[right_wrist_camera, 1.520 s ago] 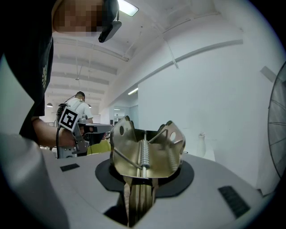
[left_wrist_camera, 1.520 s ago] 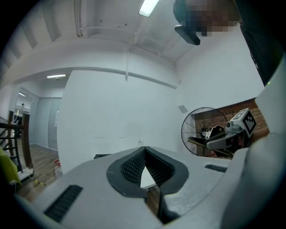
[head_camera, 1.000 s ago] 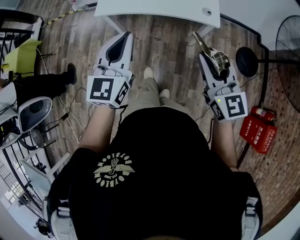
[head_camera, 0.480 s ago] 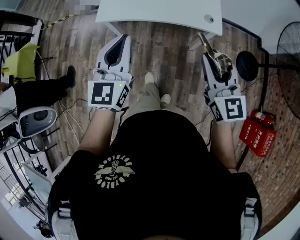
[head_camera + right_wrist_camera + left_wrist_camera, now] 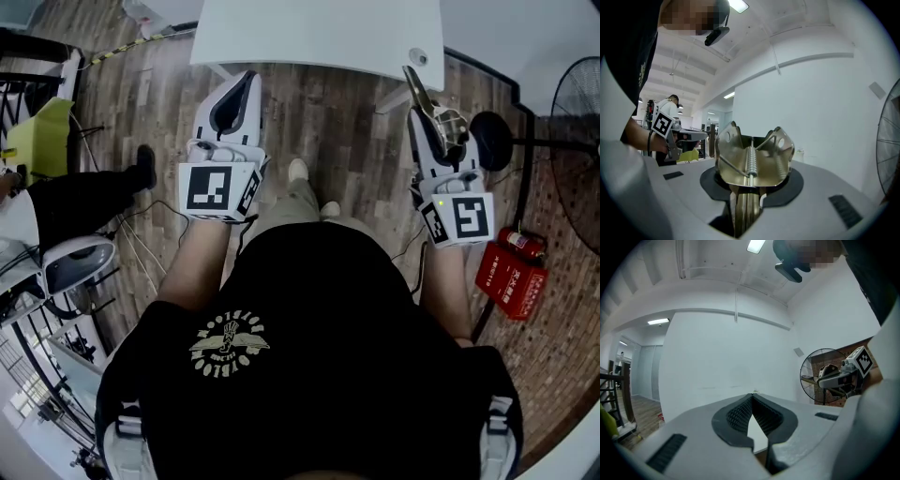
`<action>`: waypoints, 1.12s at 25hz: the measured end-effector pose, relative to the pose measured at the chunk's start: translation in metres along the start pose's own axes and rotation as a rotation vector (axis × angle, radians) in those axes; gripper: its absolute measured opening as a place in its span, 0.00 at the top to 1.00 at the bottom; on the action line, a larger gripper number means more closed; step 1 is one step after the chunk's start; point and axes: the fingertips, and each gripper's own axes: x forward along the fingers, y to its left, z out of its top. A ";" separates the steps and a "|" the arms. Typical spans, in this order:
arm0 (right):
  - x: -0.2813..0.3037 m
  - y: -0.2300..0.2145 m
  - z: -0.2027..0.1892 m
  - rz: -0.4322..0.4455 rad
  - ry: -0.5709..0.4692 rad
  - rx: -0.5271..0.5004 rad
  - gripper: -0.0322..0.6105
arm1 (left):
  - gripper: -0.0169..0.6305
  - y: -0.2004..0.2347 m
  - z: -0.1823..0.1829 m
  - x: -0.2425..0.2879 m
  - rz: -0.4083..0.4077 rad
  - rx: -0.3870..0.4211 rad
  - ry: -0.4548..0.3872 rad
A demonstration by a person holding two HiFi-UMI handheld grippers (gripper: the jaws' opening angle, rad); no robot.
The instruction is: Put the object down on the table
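A brass-coloured metal spring clamp [image 5: 753,157] with a coil spring down its middle sits between the jaws of my right gripper [image 5: 749,190], which is shut on it. In the head view the clamp [image 5: 437,118] sticks out past the right gripper [image 5: 424,120] and its tip hangs over the near edge of the white table [image 5: 319,37]. My left gripper [image 5: 247,79] is held level just short of that edge. Its fingertips [image 5: 751,397] meet with nothing between them.
A standing fan [image 5: 574,82] with a round black base [image 5: 492,127] is at the right, with a red fire-extinguisher box [image 5: 511,274] on the wooden floor below it. At the left are a seated person's leg [image 5: 89,178], a yellow-green chair [image 5: 42,127] and floor cables.
Both grippers have moved forward toward the table, whose near edge now lies lower in the head view. The clamp stays in the right gripper's jaws.
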 end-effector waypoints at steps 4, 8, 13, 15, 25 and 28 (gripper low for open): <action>0.020 -0.006 0.001 0.005 0.001 0.003 0.79 | 0.96 0.011 0.000 0.018 -0.006 0.005 0.002; 0.042 -0.012 0.001 0.005 0.008 0.012 0.79 | 0.96 0.024 -0.001 0.034 -0.011 0.003 0.006; 0.064 -0.018 -0.003 0.011 0.021 0.024 0.79 | 0.96 0.033 -0.011 0.055 -0.026 -0.003 0.027; 0.072 -0.021 -0.003 0.007 0.023 0.027 0.79 | 0.96 0.038 -0.013 0.064 -0.037 -0.005 0.032; 0.116 -0.018 0.005 -0.019 0.036 0.041 0.79 | 0.96 0.076 -0.012 0.097 -0.094 -0.029 0.029; 0.128 -0.017 0.011 -0.030 0.034 0.036 0.79 | 0.96 0.087 -0.007 0.107 -0.113 -0.042 0.012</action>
